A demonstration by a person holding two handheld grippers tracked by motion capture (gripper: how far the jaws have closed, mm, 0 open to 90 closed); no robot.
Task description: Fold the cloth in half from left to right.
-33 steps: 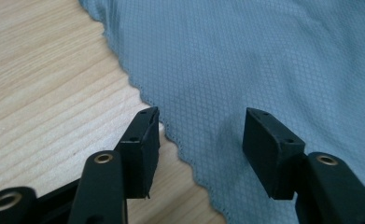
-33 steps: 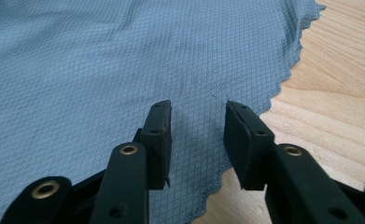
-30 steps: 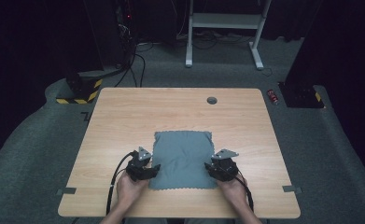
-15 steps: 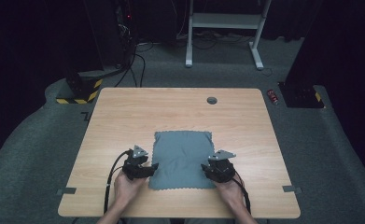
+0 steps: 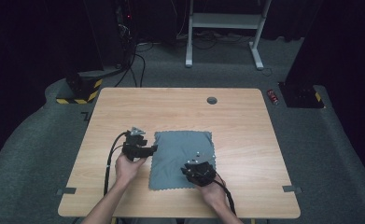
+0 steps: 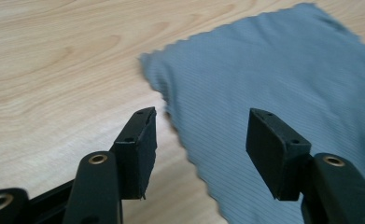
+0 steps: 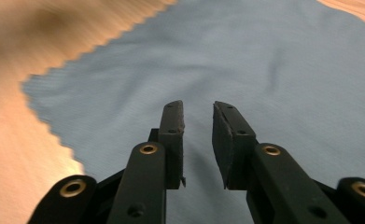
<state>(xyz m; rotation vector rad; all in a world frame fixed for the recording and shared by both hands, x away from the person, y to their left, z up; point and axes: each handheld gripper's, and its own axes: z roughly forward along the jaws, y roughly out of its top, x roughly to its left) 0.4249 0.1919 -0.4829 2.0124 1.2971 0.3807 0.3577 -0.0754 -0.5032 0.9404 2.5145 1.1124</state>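
Observation:
A grey-blue cloth [image 5: 180,151] with zigzag edges lies flat on the wooden table [image 5: 171,109]. My left gripper [image 5: 151,149] hovers at the cloth's left edge and points right. In the left gripper view its jaws [image 6: 201,121] stand wide open, with the cloth's edge [image 6: 264,79] on the table below them and nothing between the pads. My right gripper [image 5: 193,165] is over the near right part of the cloth. Its jaws [image 7: 198,109] have just been closing and stand a narrow gap apart above the cloth [image 7: 245,60], with nothing between them.
A round cable hole [image 5: 212,100] sits in the far part of the table. Tape strips mark the near left [image 5: 65,191] and near right [image 5: 290,189] table edges. Beyond the table, a white frame [image 5: 224,21] and dark equipment with cables stand on the floor.
My left gripper moved away from the near corner, farther along the cloth's left edge. My right gripper moved left from the cloth's right edge onto the cloth. The cloth has not moved.

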